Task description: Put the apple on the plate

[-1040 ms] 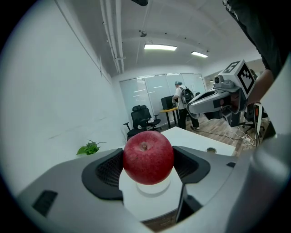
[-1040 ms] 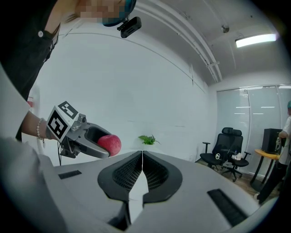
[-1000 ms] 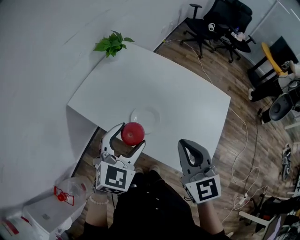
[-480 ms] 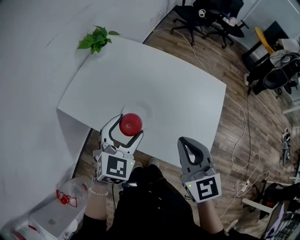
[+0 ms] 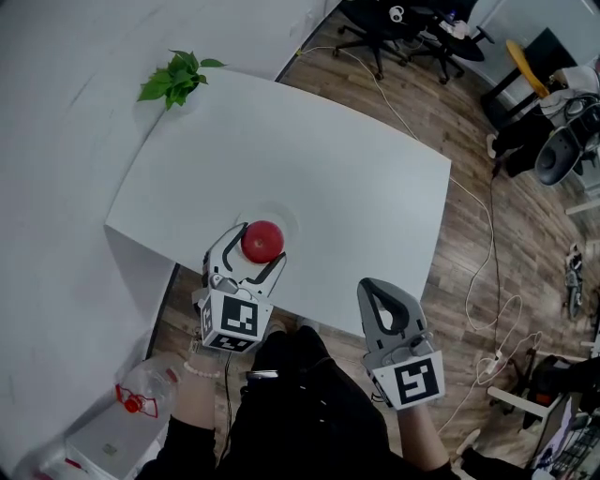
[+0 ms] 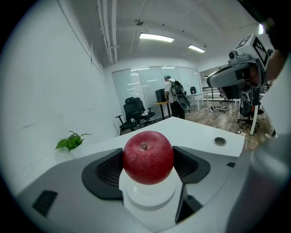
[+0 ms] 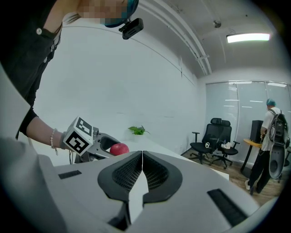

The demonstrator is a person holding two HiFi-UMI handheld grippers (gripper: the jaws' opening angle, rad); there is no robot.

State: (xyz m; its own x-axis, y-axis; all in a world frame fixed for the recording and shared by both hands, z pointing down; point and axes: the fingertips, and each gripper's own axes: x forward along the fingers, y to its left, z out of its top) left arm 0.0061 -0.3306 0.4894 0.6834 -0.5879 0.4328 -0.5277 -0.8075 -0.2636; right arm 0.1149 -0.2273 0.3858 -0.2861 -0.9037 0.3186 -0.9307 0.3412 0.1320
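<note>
A red apple is held between the jaws of my left gripper, which is shut on it. The apple sits right over a small white plate near the table's front edge; whether it touches the plate I cannot tell. In the head view only the plate's far rim shows past the apple. My right gripper is shut and empty, held off the table's front edge to the right. From the right gripper view, the apple and left gripper appear at left.
The white table has a potted green plant at its far left corner and a cable hole on the right. Office chairs and floor cables lie beyond. A plastic bag sits on the floor at left.
My left gripper has carried the apple a little forward, from the plate's near edge to over its middle. The right gripper has stayed where it was, shut.
</note>
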